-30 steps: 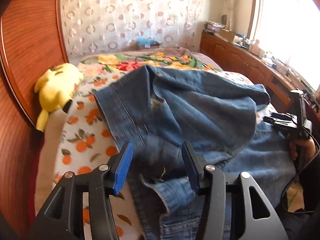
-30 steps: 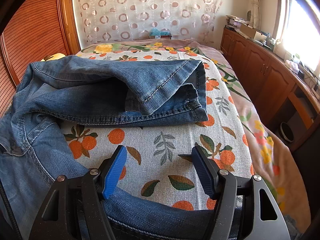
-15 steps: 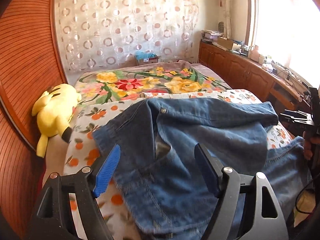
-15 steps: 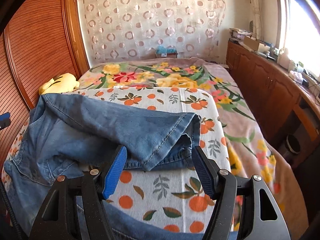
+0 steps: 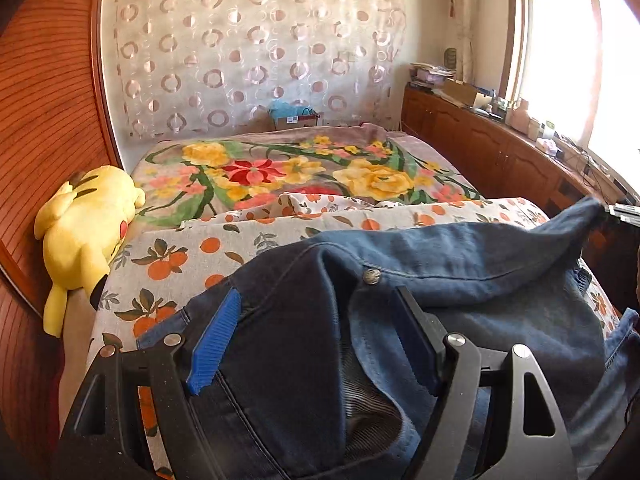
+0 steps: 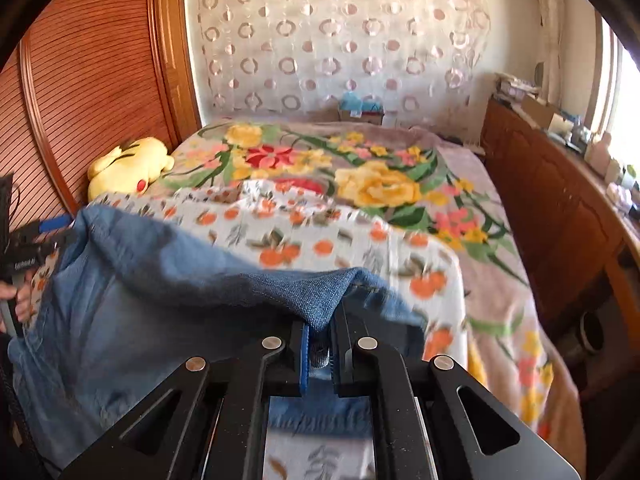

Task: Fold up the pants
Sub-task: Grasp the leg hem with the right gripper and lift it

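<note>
Blue denim pants (image 5: 460, 276) lie rumpled on the orange-print sheet (image 5: 180, 256) of the bed. My left gripper (image 5: 316, 340) is open and wide, with the buttoned waist part bulging between its fingers; the blue pad (image 5: 216, 340) is free of the cloth. The jaws of my right gripper (image 6: 320, 344) are closing and its pads pinch the hem end of a pants leg (image 6: 332, 296), lifted off the sheet. The right gripper's tip (image 5: 624, 210) shows at the left wrist view's right edge, with the raised denim corner on it. A hand holds the left gripper (image 6: 36, 240) at the right wrist view's left edge.
A yellow plush toy (image 5: 88, 224) lies at the bed's left side against the ribbed wooden panel (image 5: 44, 120). A floral blanket (image 5: 320, 168) covers the far half of the bed. Wooden cabinets (image 5: 500, 156) with clutter on top run along the right under the window.
The right gripper has closed on the leg hem and risen with it. The left gripper opened wider and now straddles the waist, which was farther ahead of it before.
</note>
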`<move>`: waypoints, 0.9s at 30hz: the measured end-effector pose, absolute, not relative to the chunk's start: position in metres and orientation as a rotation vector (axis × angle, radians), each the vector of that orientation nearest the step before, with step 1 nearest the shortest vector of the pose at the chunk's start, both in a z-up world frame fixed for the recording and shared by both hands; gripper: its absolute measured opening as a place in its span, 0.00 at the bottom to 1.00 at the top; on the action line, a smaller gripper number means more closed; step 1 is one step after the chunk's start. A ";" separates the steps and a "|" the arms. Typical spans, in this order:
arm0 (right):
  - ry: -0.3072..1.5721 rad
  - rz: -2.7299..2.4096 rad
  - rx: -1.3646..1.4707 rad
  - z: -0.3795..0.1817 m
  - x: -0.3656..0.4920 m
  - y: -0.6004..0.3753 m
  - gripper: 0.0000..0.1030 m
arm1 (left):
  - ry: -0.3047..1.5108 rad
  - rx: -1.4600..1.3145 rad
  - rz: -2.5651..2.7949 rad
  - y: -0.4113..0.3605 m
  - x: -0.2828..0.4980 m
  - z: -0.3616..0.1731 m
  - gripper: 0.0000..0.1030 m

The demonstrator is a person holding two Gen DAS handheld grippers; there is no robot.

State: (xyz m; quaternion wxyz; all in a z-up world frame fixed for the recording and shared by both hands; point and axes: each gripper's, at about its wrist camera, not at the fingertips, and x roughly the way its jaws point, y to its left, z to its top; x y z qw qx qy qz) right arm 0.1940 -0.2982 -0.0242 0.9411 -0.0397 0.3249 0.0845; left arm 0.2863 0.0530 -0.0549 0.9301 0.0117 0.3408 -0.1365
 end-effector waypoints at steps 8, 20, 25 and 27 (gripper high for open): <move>0.645 0.114 -0.103 -0.013 0.287 -0.283 0.06 | 0.680 -0.015 -0.271 0.068 0.291 -0.063 0.75; 0.790 0.111 -0.092 -0.045 0.346 -0.266 0.39 | 0.693 0.017 -0.279 0.064 0.290 -0.074 0.75; 0.812 0.109 -0.132 -0.036 0.317 -0.285 0.40 | 0.705 0.013 -0.279 0.064 0.293 -0.076 0.75; 0.844 0.120 -0.155 -0.045 0.309 -0.283 0.40 | 0.713 0.017 -0.277 0.063 0.293 -0.077 0.75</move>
